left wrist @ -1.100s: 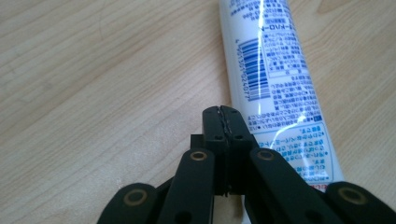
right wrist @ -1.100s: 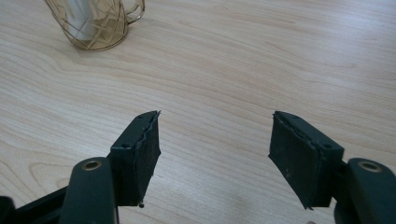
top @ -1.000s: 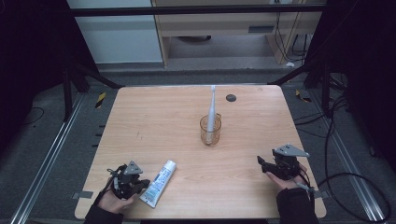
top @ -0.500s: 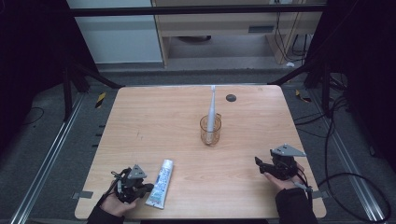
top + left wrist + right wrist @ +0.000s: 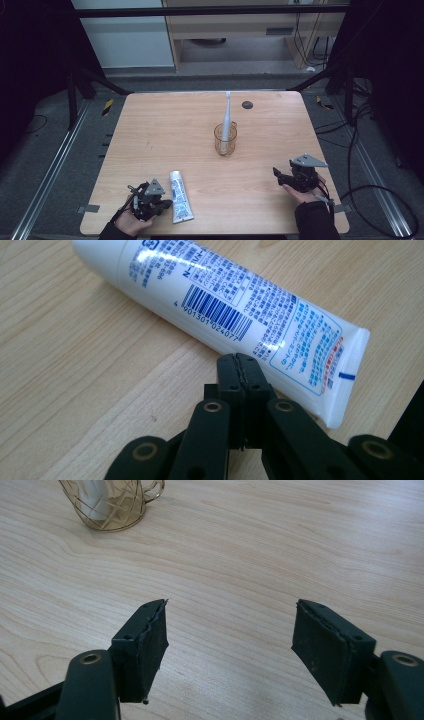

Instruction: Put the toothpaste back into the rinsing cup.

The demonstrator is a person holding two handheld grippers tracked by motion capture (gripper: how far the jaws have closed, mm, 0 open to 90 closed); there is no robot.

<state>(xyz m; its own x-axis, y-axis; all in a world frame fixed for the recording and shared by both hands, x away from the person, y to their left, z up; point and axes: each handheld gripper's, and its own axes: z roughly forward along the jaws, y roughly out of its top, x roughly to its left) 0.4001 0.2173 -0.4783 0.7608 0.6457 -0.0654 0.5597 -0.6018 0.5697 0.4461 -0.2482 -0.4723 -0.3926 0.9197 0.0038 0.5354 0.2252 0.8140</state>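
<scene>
A white toothpaste tube (image 5: 180,195) with blue print lies flat near the table's front edge, left of centre; in the left gripper view the tube (image 5: 235,305) runs diagonally just beyond my jaws. My left gripper (image 5: 161,204) (image 5: 237,359) is shut with nothing in it, its tips close beside the tube's crimped end. A gold wire cup (image 5: 225,139) (image 5: 111,505) stands mid-table with a white toothbrush (image 5: 227,117) upright in it. My right gripper (image 5: 276,174) (image 5: 230,635) rests at the front right, open and empty, pointing toward the cup.
A small dark round disc (image 5: 247,104) lies near the table's far edge. The wooden table (image 5: 165,130) has bare surface between the cup and both grippers. Cables and dark frame legs surround the table on the floor.
My left gripper has slid toward the front edge and a little right, ending beside the tube's lower end. The tube, cup and right gripper have stayed put.
</scene>
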